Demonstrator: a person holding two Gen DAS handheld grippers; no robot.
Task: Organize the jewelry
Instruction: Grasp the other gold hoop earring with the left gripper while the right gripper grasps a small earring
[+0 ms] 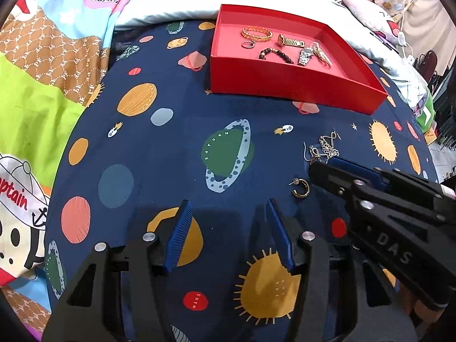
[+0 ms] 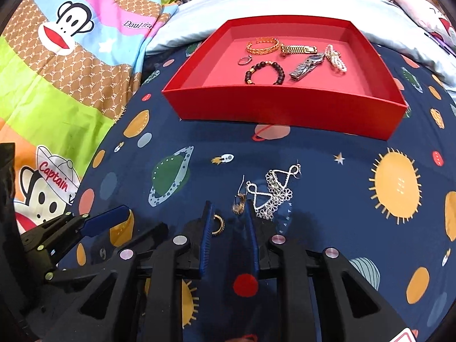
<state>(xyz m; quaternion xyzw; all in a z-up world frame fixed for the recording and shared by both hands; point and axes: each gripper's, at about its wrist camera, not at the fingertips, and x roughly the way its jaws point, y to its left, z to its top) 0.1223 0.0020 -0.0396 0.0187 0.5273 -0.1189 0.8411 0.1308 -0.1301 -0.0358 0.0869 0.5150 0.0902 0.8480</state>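
Note:
A red tray (image 1: 285, 84) (image 2: 279, 111) sits on the space-print bedsheet and holds bracelets, watches and a ring. A pair of silver dangle earrings (image 2: 270, 193) (image 1: 326, 146) lies on the sheet in front of it. A gold hoop earring (image 2: 218, 225) (image 1: 300, 189) lies near them, and a second small gold earring (image 2: 238, 203) lies just ahead of my right fingertips. My right gripper (image 2: 228, 213) is open, its jaws on either side of the hoop earrings; it shows in the left wrist view (image 1: 325, 168). My left gripper (image 1: 228, 216) is open and empty, left of the gold hoop.
A colourful monkey-print quilt (image 2: 57, 85) lies bunched at the left. A pale blue pillow (image 1: 171, 2) lies behind the tray. More bedding and white cables (image 1: 404, 40) are at the far right.

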